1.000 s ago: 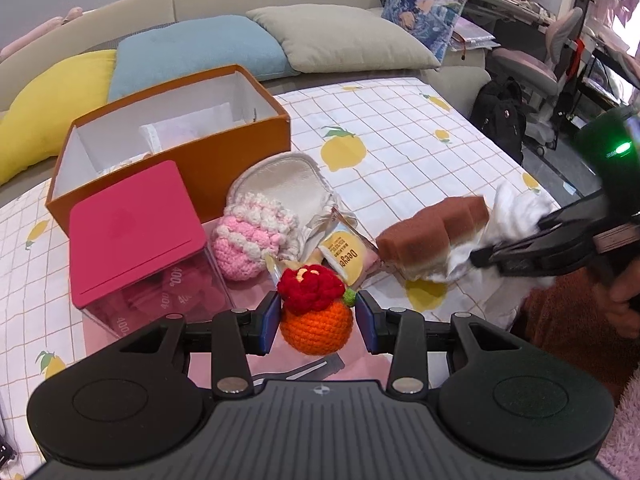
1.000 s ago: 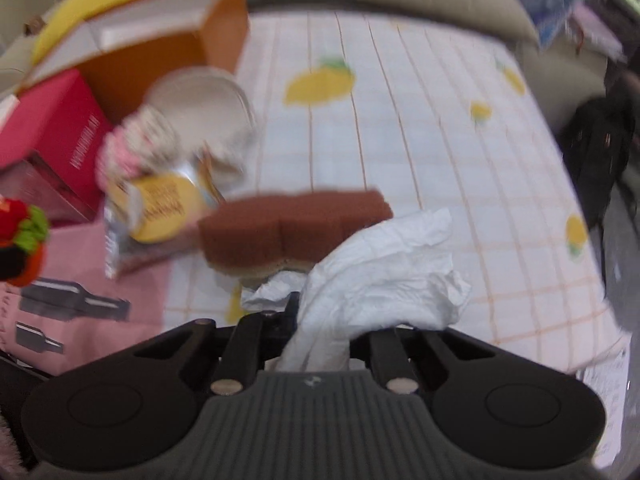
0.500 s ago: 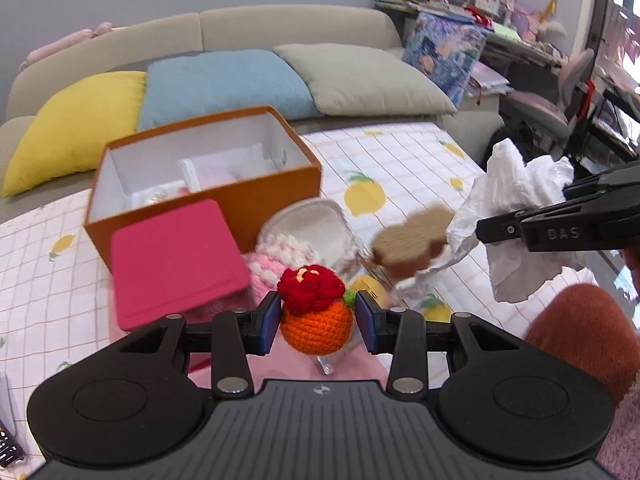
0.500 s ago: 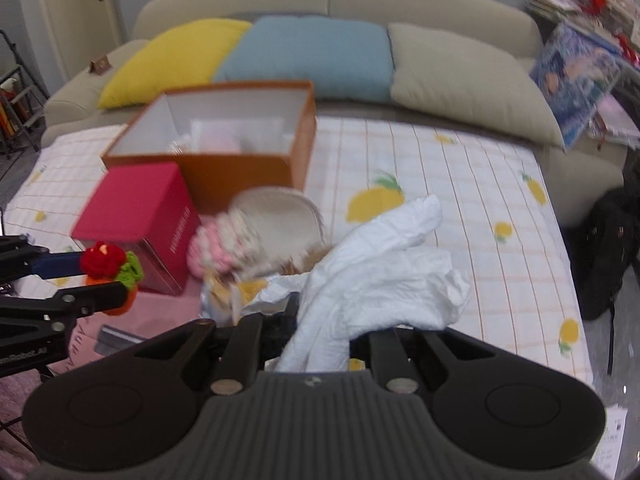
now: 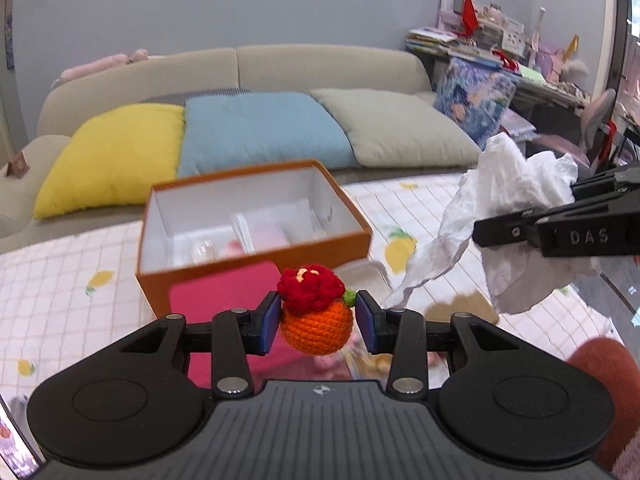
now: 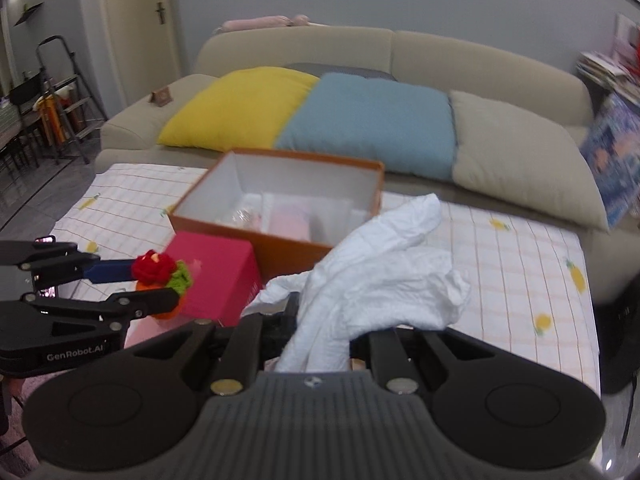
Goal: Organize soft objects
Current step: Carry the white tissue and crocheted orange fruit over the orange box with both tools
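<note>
Left gripper [image 5: 316, 322] raised level above the table's [image 6: 520, 248] near edge, clamped on crocheted orange [image 5: 317, 330]. Orange box [image 5: 256, 220] behind, mid-table. Right gripper [image 6: 316, 344] also aloft, closed on crumpled white cloth [image 6: 384, 276], pointing toward the box.

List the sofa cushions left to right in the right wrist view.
Yellow cushion → blue cushion → beige cushion.
</note>
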Demonstrator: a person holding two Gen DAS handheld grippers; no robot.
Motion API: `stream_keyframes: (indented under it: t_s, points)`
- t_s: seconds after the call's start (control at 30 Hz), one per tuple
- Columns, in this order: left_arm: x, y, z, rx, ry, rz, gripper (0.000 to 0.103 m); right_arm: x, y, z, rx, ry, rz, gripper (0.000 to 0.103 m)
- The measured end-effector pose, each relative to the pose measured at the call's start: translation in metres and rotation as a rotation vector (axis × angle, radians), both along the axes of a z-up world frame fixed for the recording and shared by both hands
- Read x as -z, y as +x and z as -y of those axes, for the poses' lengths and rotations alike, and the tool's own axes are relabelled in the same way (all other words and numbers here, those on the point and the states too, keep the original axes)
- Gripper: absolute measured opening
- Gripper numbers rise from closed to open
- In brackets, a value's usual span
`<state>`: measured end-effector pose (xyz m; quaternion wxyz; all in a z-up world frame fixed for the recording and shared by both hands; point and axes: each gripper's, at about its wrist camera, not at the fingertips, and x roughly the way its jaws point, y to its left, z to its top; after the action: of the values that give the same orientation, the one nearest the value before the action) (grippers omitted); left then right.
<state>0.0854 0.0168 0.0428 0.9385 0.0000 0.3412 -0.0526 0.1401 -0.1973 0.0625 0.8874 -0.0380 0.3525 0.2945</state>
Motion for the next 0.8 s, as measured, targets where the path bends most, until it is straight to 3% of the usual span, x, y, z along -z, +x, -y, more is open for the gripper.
stream_keyframes:
  t_s: [0.43,0.8]
  points:
    - [-0.013,0.058,-0.027,-0.043,0.068,0.038,0.046,-0.019,0.074,-0.056,-0.093,-0.105,0.098,0.011]
    - [0.014,0.117,-0.047,-0.083,0.097,-0.037,0.046,0.033,0.161,-0.12,-0.153,-0.33,0.122,0.012]
